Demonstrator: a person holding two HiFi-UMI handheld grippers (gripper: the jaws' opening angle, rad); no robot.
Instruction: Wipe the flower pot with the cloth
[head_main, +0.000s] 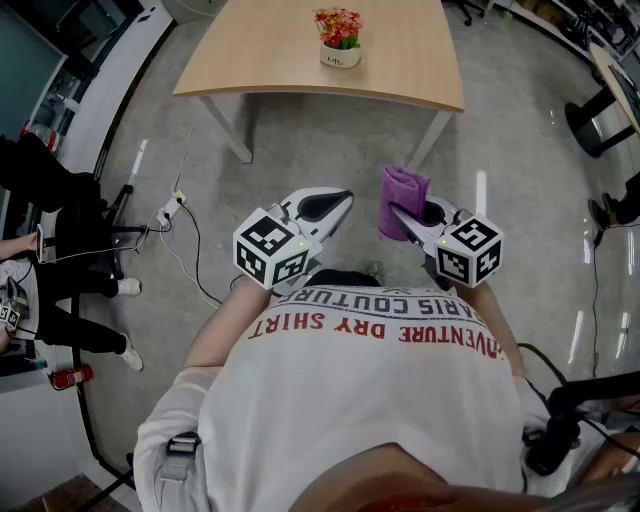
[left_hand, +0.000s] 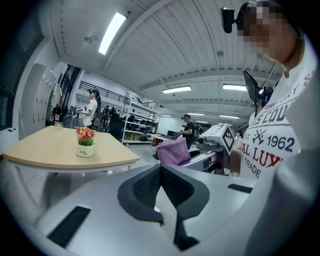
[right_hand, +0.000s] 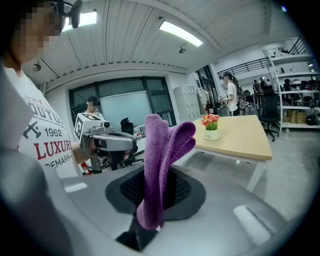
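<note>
The flower pot (head_main: 340, 57) stood on the table (head_main: 250, 60), well short of which both grippers hung. The right gripper (head_main: 398, 212) pinched the purple cloth (head_main: 402, 195); the left gripper (head_main: 343, 199) was closed, empty. Wiping hadn't begun, I judged: next, approach the table.

A light wooden desk (head_main: 250, 50) with white legs stands on a grey, glossy floor (head_main: 320, 150). On its top, close to the near edge, a small white flower pot (head_main: 340, 57) stands upright, holding red and orange blooms. A white power strip (head_main: 172, 208) lies on the floor, left of the desk.
</note>
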